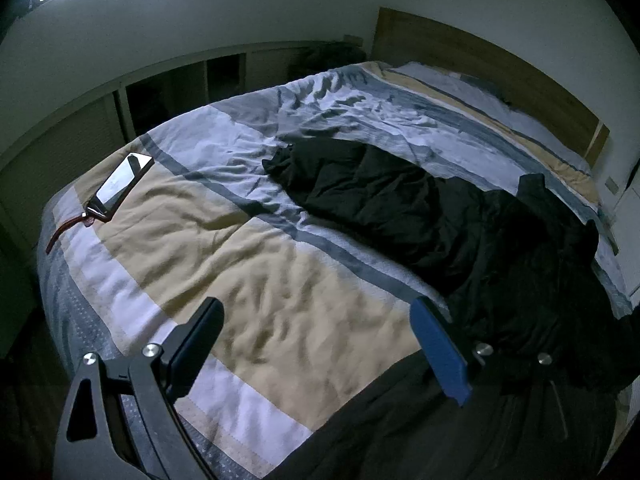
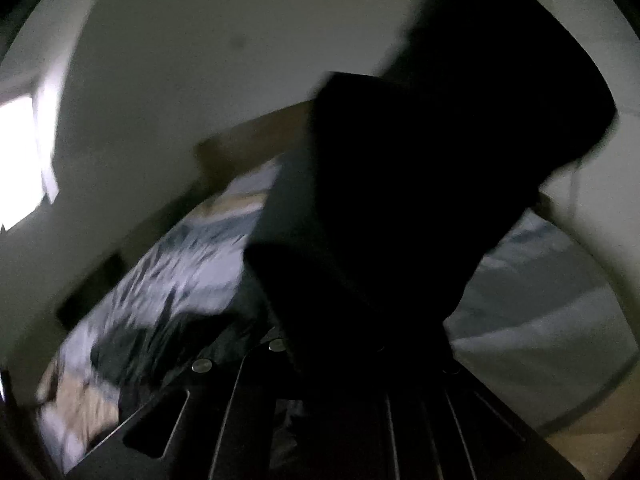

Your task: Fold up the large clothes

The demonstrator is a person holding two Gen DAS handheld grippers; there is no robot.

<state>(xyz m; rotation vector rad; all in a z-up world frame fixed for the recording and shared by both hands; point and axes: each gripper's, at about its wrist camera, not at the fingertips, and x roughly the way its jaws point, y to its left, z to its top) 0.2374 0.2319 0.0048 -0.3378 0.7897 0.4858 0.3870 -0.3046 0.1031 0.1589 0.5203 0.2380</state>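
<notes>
the black garment (image 1: pixel 420 208) lies crumpled across the striped bed (image 1: pixel 240 264), soft and limp, likely to sag and bunch; best taken by a hem or corner. the right tongs (image 2: pixel 360 344) are clamped on a fold of it, cloth draping over the view. the left tongs (image 1: pixel 316 320) stand wide, empty. a phone (image 1: pixel 122 178) lies well apart.

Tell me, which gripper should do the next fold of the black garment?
Probably the right gripper: it looks shut on the black garment, with cloth draped over its view. The left gripper is open over the quilt.
</notes>
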